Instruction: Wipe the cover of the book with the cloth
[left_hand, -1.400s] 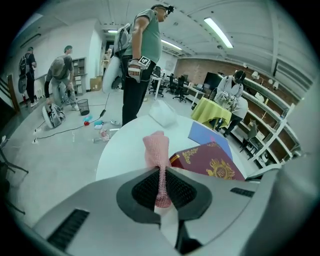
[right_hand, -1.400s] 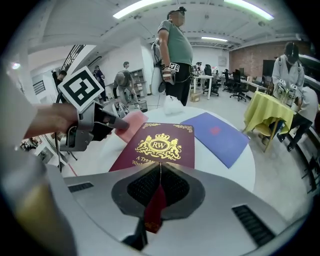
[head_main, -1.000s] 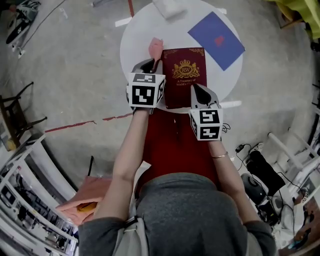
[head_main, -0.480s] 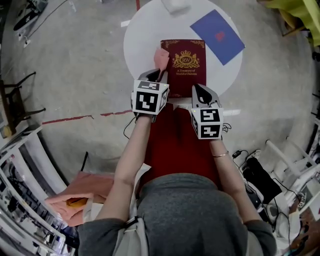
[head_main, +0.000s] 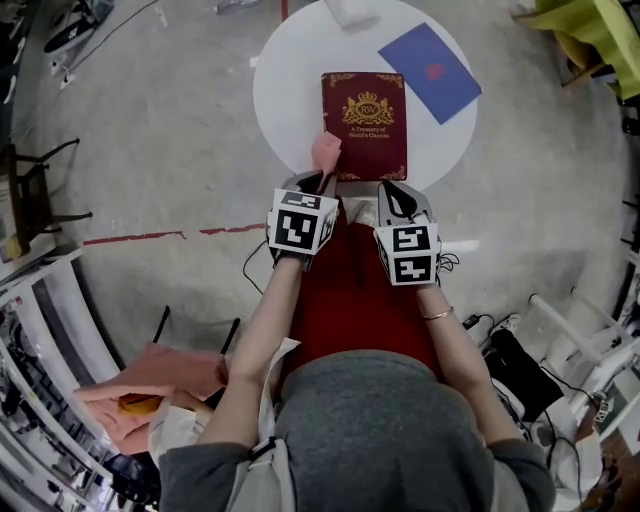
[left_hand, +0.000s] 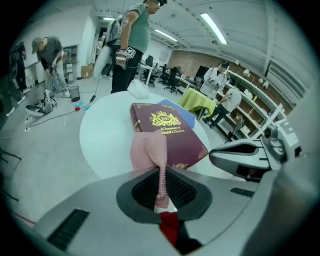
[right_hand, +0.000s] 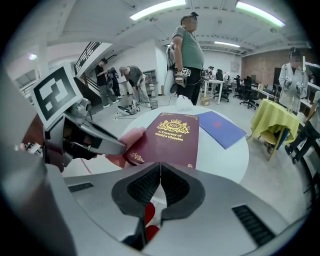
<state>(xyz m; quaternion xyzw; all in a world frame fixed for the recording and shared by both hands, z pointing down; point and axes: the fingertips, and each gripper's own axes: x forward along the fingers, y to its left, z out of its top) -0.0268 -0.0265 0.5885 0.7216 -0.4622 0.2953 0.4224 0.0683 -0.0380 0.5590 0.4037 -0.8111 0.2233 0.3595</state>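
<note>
While left gripper (left_hand: 161, 172) pinches cloth (left_hand: 149, 149), book (left_hand: 167, 131) lies just beyond fingers (left_hand: 141, 189).

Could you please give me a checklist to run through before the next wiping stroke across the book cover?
1. Cloth gripped: ok. The left gripper is shut on the pink cloth.
2. Cover free: ok. The book lies flat on the white table with nothing on it.
3. Cloth on the cover: cannot tell. It sits at the book's near left corner; contact is unclear.
4. Book steadied: not ok. The right gripper is shut on nothing and does not hold the book.
5. Blue sheet out of the way: ok. It lies apart, at the book's far right.
</note>
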